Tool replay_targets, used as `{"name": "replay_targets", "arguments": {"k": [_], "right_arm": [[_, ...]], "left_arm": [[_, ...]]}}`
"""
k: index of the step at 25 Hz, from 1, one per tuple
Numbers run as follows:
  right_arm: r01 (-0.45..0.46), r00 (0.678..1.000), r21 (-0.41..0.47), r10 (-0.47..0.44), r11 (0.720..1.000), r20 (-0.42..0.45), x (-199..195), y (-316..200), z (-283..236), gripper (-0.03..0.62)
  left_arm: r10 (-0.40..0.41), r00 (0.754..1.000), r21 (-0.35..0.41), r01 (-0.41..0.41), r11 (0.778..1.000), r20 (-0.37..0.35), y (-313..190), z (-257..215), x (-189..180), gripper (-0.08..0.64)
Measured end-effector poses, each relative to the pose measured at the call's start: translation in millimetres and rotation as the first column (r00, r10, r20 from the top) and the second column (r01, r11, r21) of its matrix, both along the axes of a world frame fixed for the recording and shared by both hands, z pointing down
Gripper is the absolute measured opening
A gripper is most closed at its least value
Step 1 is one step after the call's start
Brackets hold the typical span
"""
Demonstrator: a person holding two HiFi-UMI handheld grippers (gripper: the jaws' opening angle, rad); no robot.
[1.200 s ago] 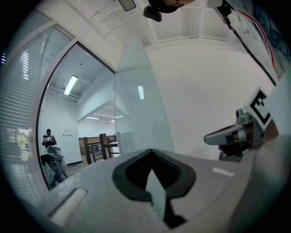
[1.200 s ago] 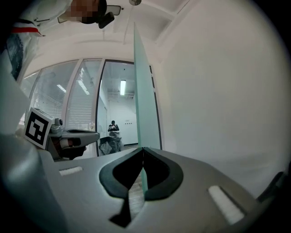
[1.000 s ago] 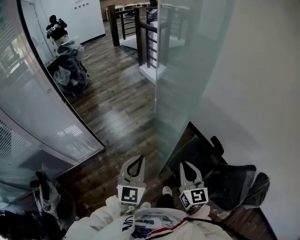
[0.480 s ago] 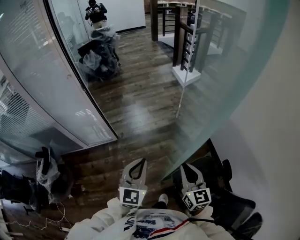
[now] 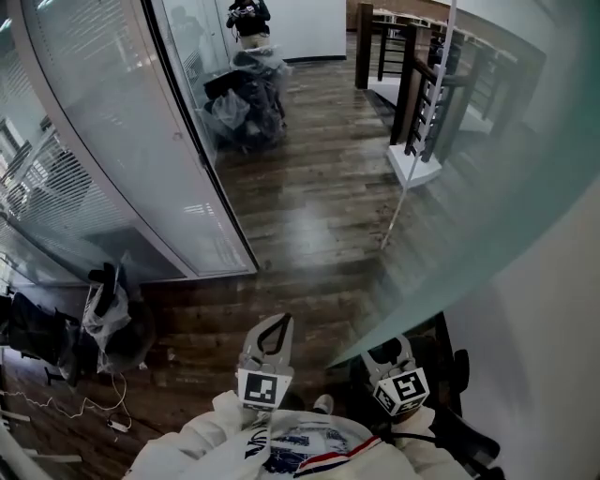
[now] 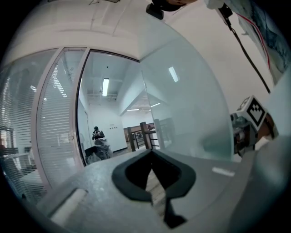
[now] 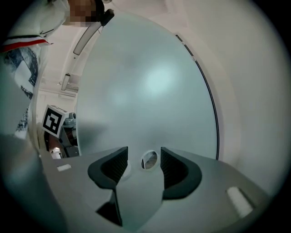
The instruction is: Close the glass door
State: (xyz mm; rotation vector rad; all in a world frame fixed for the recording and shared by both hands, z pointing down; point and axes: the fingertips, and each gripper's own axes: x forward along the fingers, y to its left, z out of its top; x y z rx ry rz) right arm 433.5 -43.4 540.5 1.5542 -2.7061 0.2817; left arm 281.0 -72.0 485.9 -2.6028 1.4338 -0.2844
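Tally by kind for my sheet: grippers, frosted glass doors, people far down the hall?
Frosted glass door: 1
Grippers: 2, left gripper and right gripper, its jaws just opened, door between them
Person down the hall: 1
Total: 4

2 grippers, side by side, level.
Left gripper (image 6: 151,152) pinched closed; right gripper (image 7: 144,155) jaws have just been opening, glass door (image 7: 150,91) between them.

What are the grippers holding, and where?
Nothing. The left gripper is shut and empty; the right gripper's jaws have just been opening and stand apart at the glass door, not pinching it.
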Motion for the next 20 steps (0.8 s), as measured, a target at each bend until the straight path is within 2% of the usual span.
{"name": "replay_targets", "arguments": {"k": [8,11,14,19,20], "right_arm": [[0.121,0.993,-0.002,-0.121,0.993,-0.001,-6.7,-9.9,3.3,0.245],[0.195,0.979,0.024,-0.193,0.980,-0.057,-13.3,-9.4,7.8,0.252],[0.277,0.957,-0.010,-0.277,0.961,-0.084,-19.6,-4.6,21.5,0.285],[0.296,0.951,-0.019,-0.297,0.955,-0.082,-31.4,-14.3,33.8,0.284],[0.305,0.948,-0.017,-0.305,0.952,-0.093,-36.6,-17.5,35.5,0.257]], "left_arm": [[-0.012,1.000,0.029,0.012,1.000,0.008,-3.7,-9.4,4.3,0.002],[-0.021,1.000,0.026,0.021,0.999,0.007,-5.3,-8.3,2.2,0.003],[-0.025,1.000,0.029,0.025,0.999,0.008,-6.7,-10.2,4.6,0.002],[-0.030,1.000,0.043,0.029,0.999,0.008,-6.4,-12.9,7.5,0.002],[-0.034,0.999,0.046,0.033,0.998,0.007,-6.4,-13.4,6.4,0.002]]}}
